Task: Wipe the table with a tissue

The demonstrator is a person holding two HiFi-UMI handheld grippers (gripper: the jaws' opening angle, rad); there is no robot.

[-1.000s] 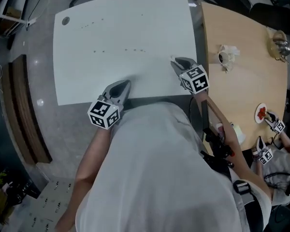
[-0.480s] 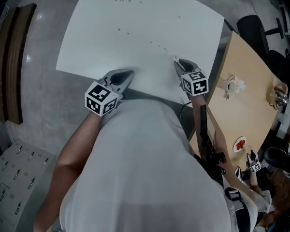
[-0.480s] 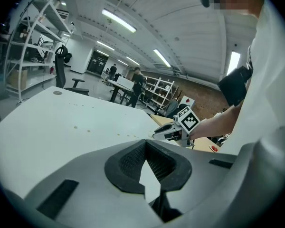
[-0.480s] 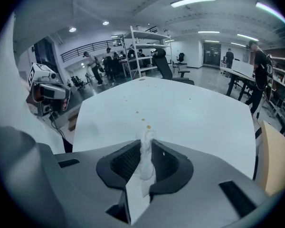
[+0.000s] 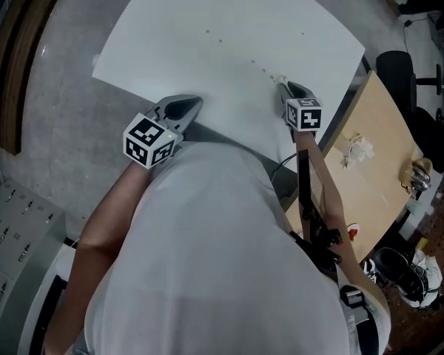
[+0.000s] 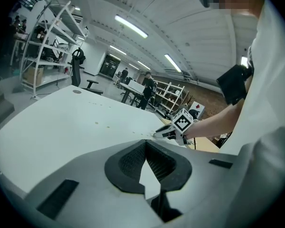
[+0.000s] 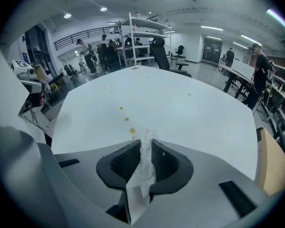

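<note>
The left claw (image 6: 145, 146) hangs closed and empty over the near edge of the white tabletop (image 5: 229, 21). To its right, the right claw (image 7: 146, 144) is clamped on a twisted tissue (image 7: 143, 167), just short of a line of brown spots (image 7: 131, 131). Only a small tuft pokes past the tips, so the hard jaws may scrape the surface, or the tissue may tear or slip out. No container stands on the tabletop. The things on the wooden table (image 5: 377, 191) far right are too small to tell.
</note>
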